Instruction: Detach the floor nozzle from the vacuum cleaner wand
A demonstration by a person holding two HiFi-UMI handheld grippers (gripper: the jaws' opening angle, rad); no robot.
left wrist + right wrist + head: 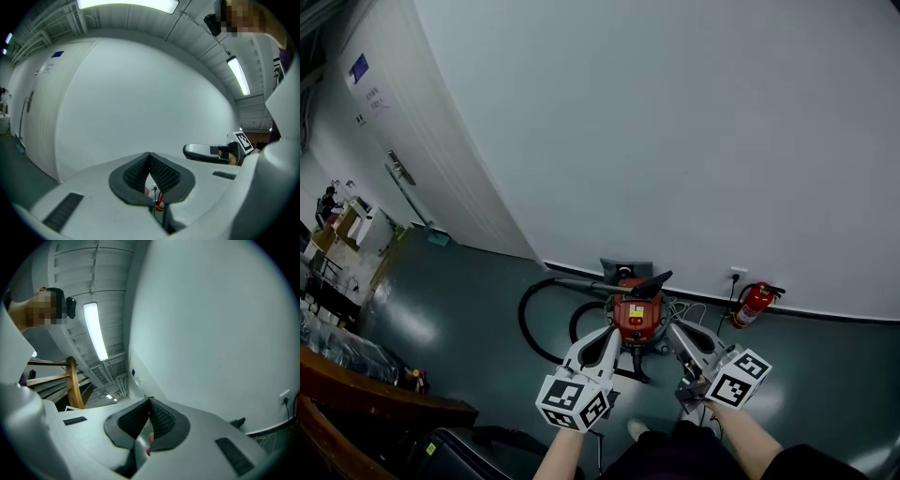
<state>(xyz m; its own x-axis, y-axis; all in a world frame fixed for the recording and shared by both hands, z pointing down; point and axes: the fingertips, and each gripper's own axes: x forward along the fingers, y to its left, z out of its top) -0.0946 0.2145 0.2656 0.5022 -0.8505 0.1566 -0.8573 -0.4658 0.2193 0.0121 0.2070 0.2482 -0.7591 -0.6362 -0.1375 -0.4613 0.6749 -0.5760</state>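
Observation:
In the head view a red vacuum cleaner (636, 319) stands on the dark floor by the white wall. Its black hose (528, 323) loops out to the left. A black wand piece (649, 283) lies across its top, and I cannot make out the floor nozzle clearly. My left gripper (607, 332) points at the cleaner's left side and my right gripper (674, 329) at its right side, both short of touching it. In the left gripper view the left gripper (150, 156) is shut with nothing between its pads. The right gripper (150, 401) is shut and empty too.
A red fire extinguisher (754, 305) stands against the wall to the right of the cleaner, below a wall socket (734, 275). A door (401, 173) is in the wall far left. A wooden counter (384, 392) runs along the lower left. My shoe (636, 429) is just behind the grippers.

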